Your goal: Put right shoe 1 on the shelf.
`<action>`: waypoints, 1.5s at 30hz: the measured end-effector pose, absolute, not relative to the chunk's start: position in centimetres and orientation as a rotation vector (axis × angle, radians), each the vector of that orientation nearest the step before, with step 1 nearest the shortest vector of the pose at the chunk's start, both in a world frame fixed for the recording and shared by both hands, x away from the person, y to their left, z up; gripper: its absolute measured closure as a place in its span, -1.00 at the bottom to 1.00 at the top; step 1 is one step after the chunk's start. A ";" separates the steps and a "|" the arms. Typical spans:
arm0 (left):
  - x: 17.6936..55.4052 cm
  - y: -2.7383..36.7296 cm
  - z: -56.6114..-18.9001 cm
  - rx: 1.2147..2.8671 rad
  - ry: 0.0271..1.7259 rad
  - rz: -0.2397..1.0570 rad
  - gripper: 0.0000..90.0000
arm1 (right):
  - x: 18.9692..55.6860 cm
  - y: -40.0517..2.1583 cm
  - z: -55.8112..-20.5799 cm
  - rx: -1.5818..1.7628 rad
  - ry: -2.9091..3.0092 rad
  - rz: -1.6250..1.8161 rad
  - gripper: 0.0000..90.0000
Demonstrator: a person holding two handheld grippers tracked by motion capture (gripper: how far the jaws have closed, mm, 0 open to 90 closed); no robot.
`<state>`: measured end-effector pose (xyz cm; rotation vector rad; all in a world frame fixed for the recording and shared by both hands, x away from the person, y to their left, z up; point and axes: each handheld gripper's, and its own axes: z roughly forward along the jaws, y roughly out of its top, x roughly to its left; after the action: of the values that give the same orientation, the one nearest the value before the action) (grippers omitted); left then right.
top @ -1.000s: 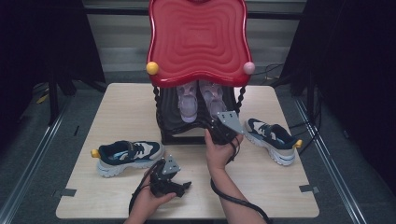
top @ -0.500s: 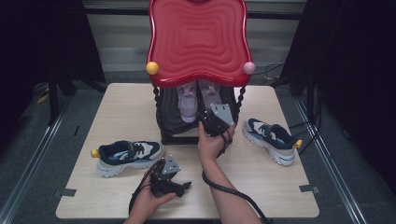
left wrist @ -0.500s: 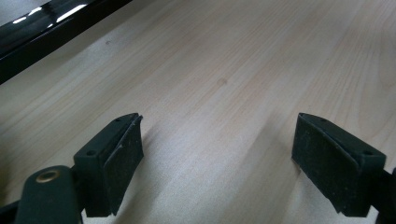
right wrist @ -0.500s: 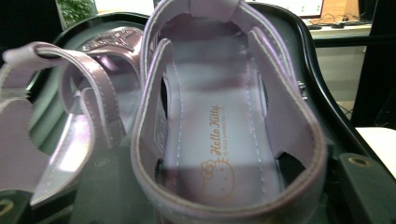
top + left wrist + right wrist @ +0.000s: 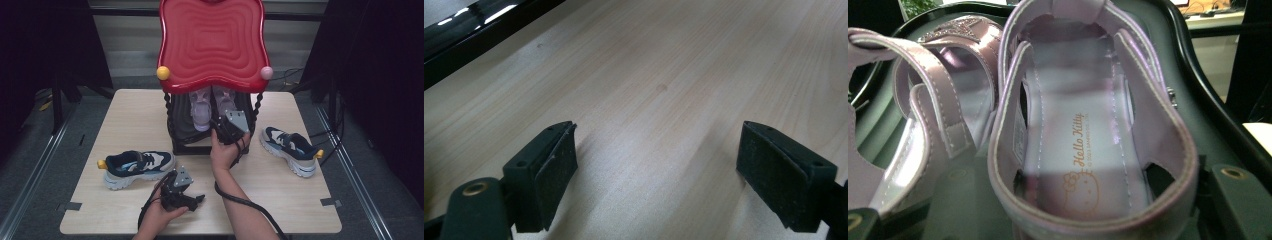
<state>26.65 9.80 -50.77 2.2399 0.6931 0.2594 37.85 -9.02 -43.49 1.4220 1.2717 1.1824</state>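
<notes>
Two pale pink sandals point(image 5: 202, 107) stand side by side on the black lower shelf point(image 5: 192, 142) of a small stand with a red wavy top point(image 5: 212, 42). My right gripper point(image 5: 223, 126) reaches in under that top, right behind the right-hand sandal point(image 5: 1088, 150). That sandal's heel strap sits between the jaws of the right gripper point(image 5: 1048, 215), which stand apart with a gap on the left side. The other sandal point(image 5: 923, 100) lies to the left. My left gripper point(image 5: 181, 190) rests low over the bare table; in its own view the left gripper point(image 5: 656, 165) is open and holds nothing.
A navy and white sneaker point(image 5: 137, 167) with a yellow heel tab lies left of the stand, its mate point(image 5: 290, 148) right of it. Twisted black posts point(image 5: 168, 115) carry the red top. The wooden table point(image 5: 125, 115) has a dark rail along its edge point(image 5: 469, 40).
The right gripper has moved left and deeper under the red top, up to the sandals. The left gripper has stayed where it was.
</notes>
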 end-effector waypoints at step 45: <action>26.6 9.8 -50.8 2.241 0.694 0.259 -0.65 | 37.6 -10.5 -43.3 1.346 1.421 1.289 -0.61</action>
<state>26.64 9.80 -50.77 2.2405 0.6942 0.2590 37.62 -10.51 -43.31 1.3456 1.4207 1.2889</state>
